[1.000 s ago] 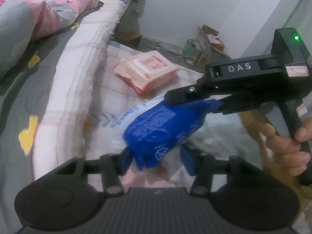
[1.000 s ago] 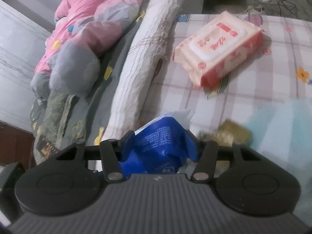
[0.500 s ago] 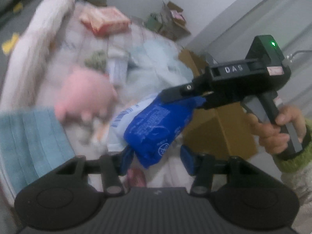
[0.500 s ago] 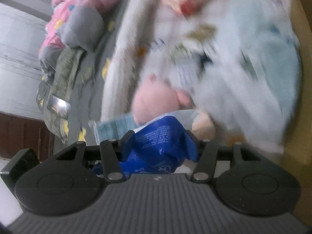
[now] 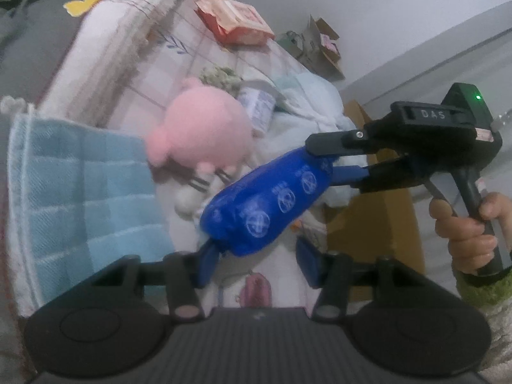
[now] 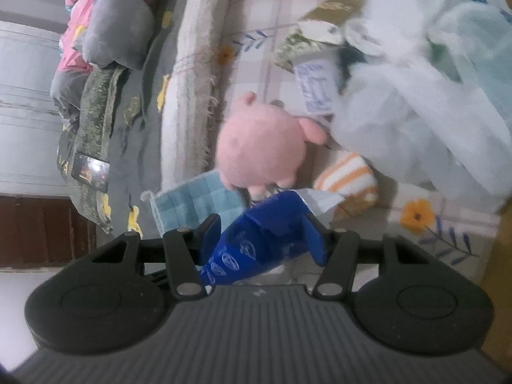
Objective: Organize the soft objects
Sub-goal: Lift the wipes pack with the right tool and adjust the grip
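Little of the sorting appears done: on the checked bedsheet point(image 5: 204, 64) a blue towel point(image 5: 80, 192), a pink plush toy point(image 5: 198, 140), a striped roll point(image 6: 347, 176) and pale cloths point(image 6: 416, 102) are seen loose beside a cardboard box point(image 5: 374, 224). A blue soft pack point(image 5: 262, 204) is held aloft, clamped at its far end by the right gripper point(image 5: 332, 156). Its near end lies between the left gripper's point(image 5: 252, 259) parted fingers, one pad touching.
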`<state>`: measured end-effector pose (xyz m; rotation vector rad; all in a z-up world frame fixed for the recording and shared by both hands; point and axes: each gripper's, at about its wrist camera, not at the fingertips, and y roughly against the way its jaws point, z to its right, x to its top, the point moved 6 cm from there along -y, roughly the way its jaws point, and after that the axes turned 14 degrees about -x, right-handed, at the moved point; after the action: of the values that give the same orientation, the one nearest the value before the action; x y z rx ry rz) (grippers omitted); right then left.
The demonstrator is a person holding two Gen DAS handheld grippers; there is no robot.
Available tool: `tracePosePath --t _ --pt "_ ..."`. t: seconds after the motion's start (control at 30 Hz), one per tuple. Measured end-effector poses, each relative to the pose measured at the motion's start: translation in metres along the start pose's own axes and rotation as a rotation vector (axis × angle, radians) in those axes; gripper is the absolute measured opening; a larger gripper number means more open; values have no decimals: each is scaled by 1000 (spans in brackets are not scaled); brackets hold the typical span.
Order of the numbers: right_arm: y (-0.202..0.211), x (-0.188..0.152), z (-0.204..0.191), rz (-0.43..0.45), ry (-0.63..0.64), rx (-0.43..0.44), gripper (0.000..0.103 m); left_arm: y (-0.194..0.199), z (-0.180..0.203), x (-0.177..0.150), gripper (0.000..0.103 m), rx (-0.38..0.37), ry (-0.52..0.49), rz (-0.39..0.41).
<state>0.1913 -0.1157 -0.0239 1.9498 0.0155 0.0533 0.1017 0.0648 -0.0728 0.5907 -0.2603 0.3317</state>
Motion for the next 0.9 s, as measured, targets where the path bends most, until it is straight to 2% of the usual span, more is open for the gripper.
tracePosePath --t 0.2,0.3,0.43,0.53,0.6,0.67,0.77,0.8,0.9 --pt "-7 20 -17 18 -18 55 56 14 -6 13 58 71 -43 9" --pt "-17 27 -25 30 -29 95 56 25 0 17 59 111 -116 22" --pt "-21 29 -29 98 -42 102 56 32 14 26 61 175 -246 42" --pt "-17 21 -20 146 -79 139 56 27 18 35 61 235 -351 43" --pt "-15 11 -9 161 -122 171 55 17 15 40 61 278 -405 16" --pt "-15 -4 7 182 -181 196 54 6 6 44 61 296 -410 -28" --pt "-24 -27 29 194 -274 239 50 -8 -8 46 61 257 -358 -102" --pt "-29 -36 37 192 -309 254 48 -11 -12 47 64 234 -332 -116" --pt "-47 -57 50 175 -373 279 47 -15 -19 49 65 203 -288 -133"
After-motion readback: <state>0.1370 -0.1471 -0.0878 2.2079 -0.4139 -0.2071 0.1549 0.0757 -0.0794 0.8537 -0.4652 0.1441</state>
